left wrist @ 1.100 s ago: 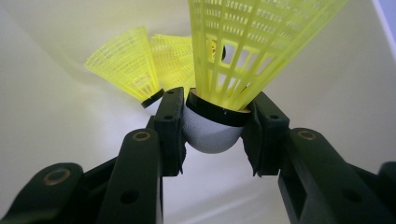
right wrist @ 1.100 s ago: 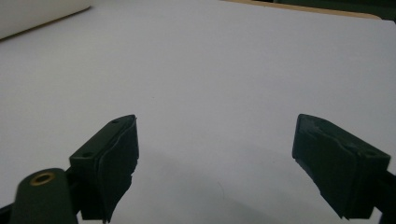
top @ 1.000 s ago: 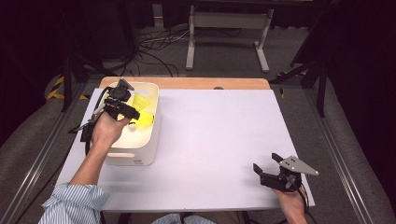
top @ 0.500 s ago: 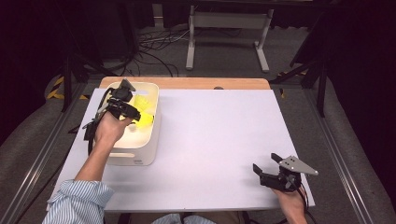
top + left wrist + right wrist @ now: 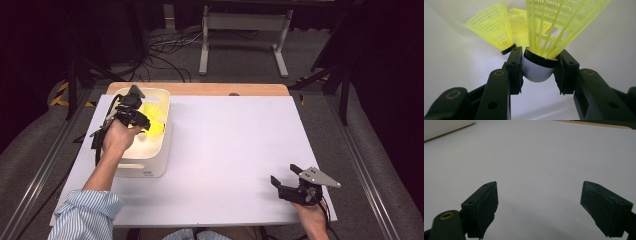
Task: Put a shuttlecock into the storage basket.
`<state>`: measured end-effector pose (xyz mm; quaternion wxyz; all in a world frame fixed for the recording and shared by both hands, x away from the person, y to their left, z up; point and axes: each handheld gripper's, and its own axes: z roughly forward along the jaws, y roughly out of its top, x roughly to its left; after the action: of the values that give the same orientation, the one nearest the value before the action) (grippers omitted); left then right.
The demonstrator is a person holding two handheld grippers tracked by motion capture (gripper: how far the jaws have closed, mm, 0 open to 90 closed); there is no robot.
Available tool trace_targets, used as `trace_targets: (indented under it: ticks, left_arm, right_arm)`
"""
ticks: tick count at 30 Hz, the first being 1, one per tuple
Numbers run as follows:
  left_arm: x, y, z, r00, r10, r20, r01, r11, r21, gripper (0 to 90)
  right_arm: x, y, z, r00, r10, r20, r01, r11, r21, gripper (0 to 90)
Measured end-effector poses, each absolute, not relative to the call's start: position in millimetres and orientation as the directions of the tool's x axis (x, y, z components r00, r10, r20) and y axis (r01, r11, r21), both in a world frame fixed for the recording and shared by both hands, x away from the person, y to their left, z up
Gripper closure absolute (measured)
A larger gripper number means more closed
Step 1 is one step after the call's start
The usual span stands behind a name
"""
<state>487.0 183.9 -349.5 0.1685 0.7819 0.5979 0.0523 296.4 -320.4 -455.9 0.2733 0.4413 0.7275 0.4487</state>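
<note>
A white bin [image 5: 150, 167] stands at the table's left and holds several yellow shuttlecocks [image 5: 156, 125]. My left gripper [image 5: 141, 121] reaches down into the bin. In the left gripper view, the left gripper [image 5: 538, 68] is shut on the white cork of one yellow shuttlecock [image 5: 554, 27], whose skirt points away from the camera. Another shuttlecock [image 5: 491, 27] lies just beyond it against the bin wall [image 5: 454, 62]. My right gripper [image 5: 285, 174] rests near the table's front right edge. In its own view the right gripper [image 5: 539, 202] is open over bare table with nothing between the jaws.
The white table top [image 5: 235, 145] stretches between the bin and the right gripper. A wooden strip [image 5: 210, 89] runs along its far edge. A corner of the bin [image 5: 444, 127] lies far off in the right gripper view. Cables and a metal stand [image 5: 240, 30] lie on the floor beyond.
</note>
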Motion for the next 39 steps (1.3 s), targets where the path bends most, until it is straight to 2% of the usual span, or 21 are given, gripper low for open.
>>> trace_targets:
  ticks: [3, 7, 13, 22, 39]
  left_arm:
    - [486.9, 183.9, -349.6, 0.278, 0.953, -0.121, 0.920, -0.228, 0.319, 59.1]
    - [485.4, 183.9, -348.6, 0.273, 0.956, -0.106, 0.920, -0.227, 0.320, 46.5]
    - [482.3, 183.4, -345.2, 0.285, 0.953, -0.105, 0.912, -0.236, 0.334, 41.0]
    - [477.0, 182.4, -340.8, 0.298, 0.950, -0.096, 0.903, -0.248, 0.351, 38.1]
    - [465.8, 189.6, -328.3, 0.311, 0.946, -0.094, 0.884, -0.252, 0.394, 38.3]
  right_arm:
    - [296.4, -320.5, -455.9, -0.460, 0.888, -0.001, 0.397, 0.207, 0.894, 15.2]
    - [296.5, -320.4, -456.0, -0.462, 0.887, -0.004, 0.395, 0.210, 0.894, 15.1]
    - [296.7, -320.2, -456.0, -0.461, 0.887, -0.003, 0.396, 0.209, 0.894, 15.1]
    - [296.6, -320.2, -455.9, -0.461, 0.888, -0.004, 0.395, 0.209, 0.895, 15.1]
    - [296.6, -319.9, -455.9, -0.460, 0.888, -0.006, 0.396, 0.211, 0.894, 15.1]
